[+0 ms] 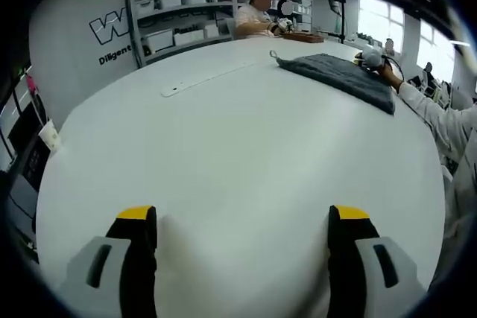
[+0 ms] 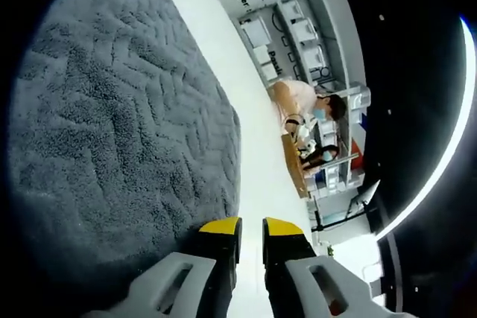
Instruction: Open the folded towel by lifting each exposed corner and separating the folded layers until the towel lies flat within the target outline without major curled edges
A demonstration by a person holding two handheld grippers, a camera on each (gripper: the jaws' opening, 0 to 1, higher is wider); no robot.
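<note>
The soft, limp dark-grey herringbone-textured terry towel (image 2: 127, 124) is best pinched at its near corner, where the right gripper (image 2: 250, 230) is held nearly closed on nothing, while the left gripper (image 1: 242, 217) is kept wide open and empty above the white table (image 1: 223, 147).

Right gripper view, rolled hard to one side. Right gripper (image 2: 250, 230): yellow-tipped jaws nearly together, narrow gap between, nothing seen in it. Tips sit at the near edge of the towel (image 2: 127, 117); contact cannot be told. Towel: dark grey, chevron pile, lying flat on the white table (image 2: 223, 57), covering the left of the view; its edge runs from upper middle down to the jaws. Beyond the table: shelves (image 2: 302, 35) with white bins against a wall with dark lettering. A seated person (image 2: 302, 106) in a light top works at a wooden bench (image 2: 296, 165). Long ceiling light strip (image 2: 447, 147) curves along the right
</note>
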